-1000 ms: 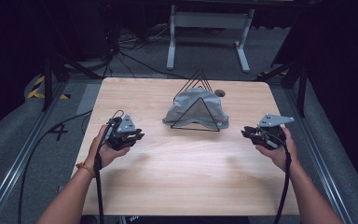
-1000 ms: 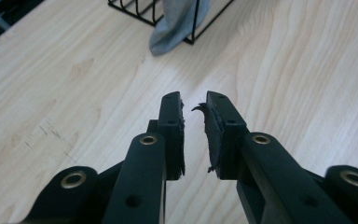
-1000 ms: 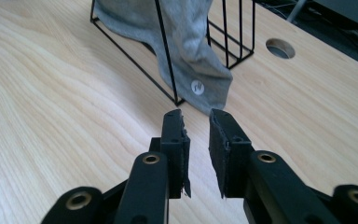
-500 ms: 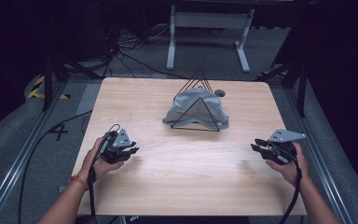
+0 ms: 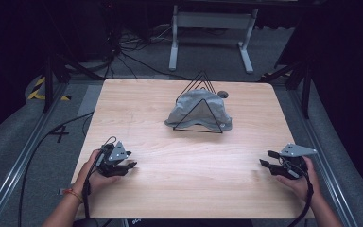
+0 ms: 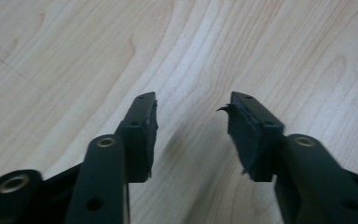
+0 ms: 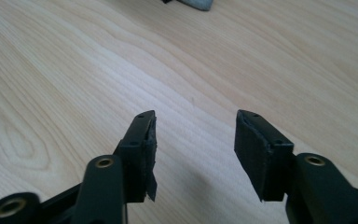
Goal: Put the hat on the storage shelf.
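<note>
When you look from the high view, a grey cloth [image 5: 198, 111] lies draped over a black wire rack [image 5: 201, 104] at the far middle of the bench [image 5: 160, 109]. It looks settled there, so I think the hanging job may be done, or it has not begun; from this look alone I cannot tell which. The left tool [image 5: 128, 164] sits low at the near left side of the bench, held in a hand [image 5: 94, 172]. The right tool [image 5: 266, 159] sits at the near right side, held in the other hand [image 5: 300, 182]. Both are well apart from the cloth, and neither one touches it. A small dark round spot [image 5: 223, 93] shows just behind the rack; I cannot tell what it is.

Next comes the left gripper view. The left tool [image 6: 192, 122] has its two black jaws spread wide. Nothing sits between them, just the pale wood of the bench [image 6: 242, 42] below. The soft pads [image 6: 150, 126] look a bit torn at the edges.

Last is the right gripper view. The right tool [image 7: 195, 135] is spread wide too, with nothing held. Bare bench [image 7: 74, 70] lies under it. Far off at the top edge a little corner of the grey cloth [image 7: 196, 3] peeks in, well away from the jaws.

If the cloth is to be handled, a tool must first travel across to the rack, since both rest far from it.
</note>
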